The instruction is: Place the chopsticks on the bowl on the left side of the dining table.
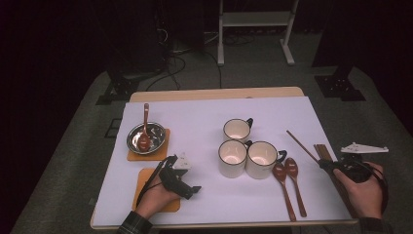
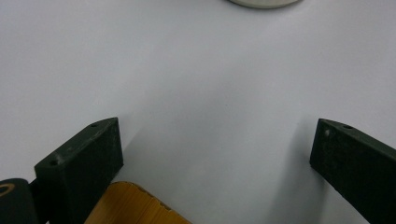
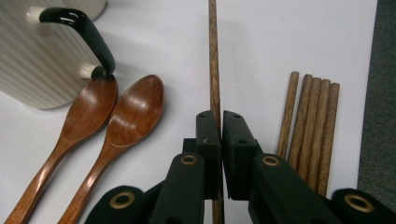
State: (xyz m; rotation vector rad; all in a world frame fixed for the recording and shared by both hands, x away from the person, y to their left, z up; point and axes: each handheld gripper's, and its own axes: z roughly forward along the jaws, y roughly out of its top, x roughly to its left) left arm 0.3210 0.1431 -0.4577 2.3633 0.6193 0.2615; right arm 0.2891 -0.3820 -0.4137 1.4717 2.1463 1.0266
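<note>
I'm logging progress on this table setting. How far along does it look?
One place looks started: a spoon lies in the metal bowl on its coaster. In hand: the right gripper is shut on a single chopstick. Left: two spoons, three mugs, four chopsticks, second coaster.

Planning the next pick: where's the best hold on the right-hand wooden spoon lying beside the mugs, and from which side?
Take the dark wooden spoon on its slim handle, near mid-length, from straight above with the jaws across it. It lies flat on the white table cover; the bowl is wide and shallow. The twin spoon lies close on its left, so keep the jaws narrow. The right hand-held gripper, nearest, is shut on a single wooden chopstick.
</note>
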